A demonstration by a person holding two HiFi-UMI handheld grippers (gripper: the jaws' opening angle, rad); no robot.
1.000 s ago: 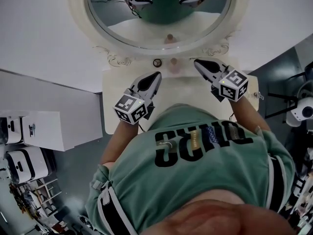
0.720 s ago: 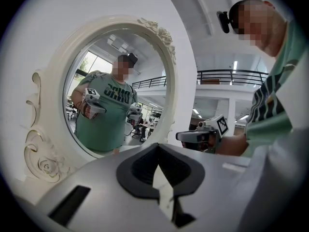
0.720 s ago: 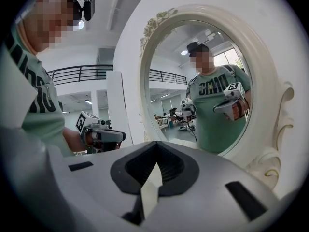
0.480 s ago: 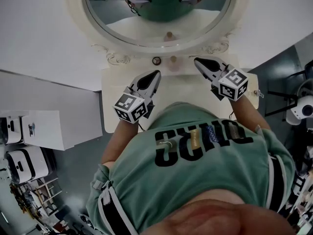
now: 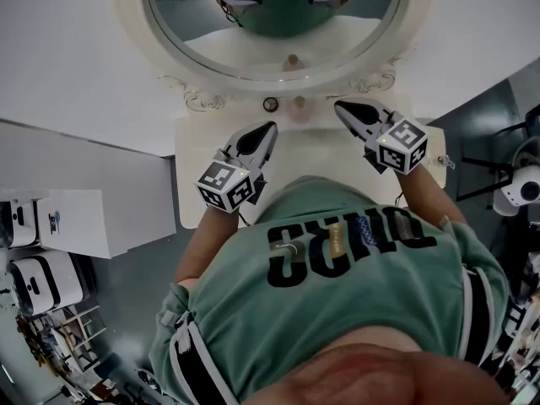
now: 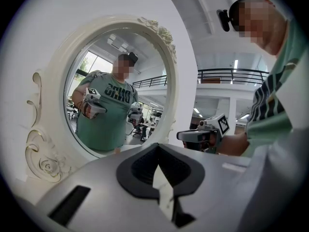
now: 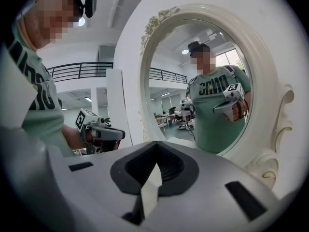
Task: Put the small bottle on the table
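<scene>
Far left, beside the furniture, a white box-like unit (image 5: 80,222) stands on the grey floor. Next to it is the cream counter (image 5: 192,154), backed by an oval mirror (image 5: 274,36) in a carved pale frame. Left forearm (image 5: 201,247) comes up from the green shirt (image 5: 354,294), bent at the elbow and reaching forward over the counter's left half. Left claw (image 5: 269,128) is held near level, nose a touch down, pointing toward the mirror and slightly inward; its marker cube (image 5: 226,186) sits at the rear, close to the body. Left gripper view: the two jaws meet in a single seam with nothing between them. Claw is fully closed and empty. Centre back, at the mirror's foot, is a small round dark-rimmed item (image 5: 270,105), and just to its right the small bottle (image 5: 299,110) stands upright on the counter. The bottle lies between the two claw tips and apart from both; its reflection shows in the glass above. Right claw (image 5: 340,107) angles in from the right, tip aimed up and leftward toward the bottle's side, near it but not touching. Its marker cube (image 5: 403,146) rides behind, and the right forearm (image 5: 424,194) extends forward along the counter's right edge. Right gripper view: jaws pressed together, nothing gripped. Each gripper view shows the other claw alongside and the person reflected in the mirror.
</scene>
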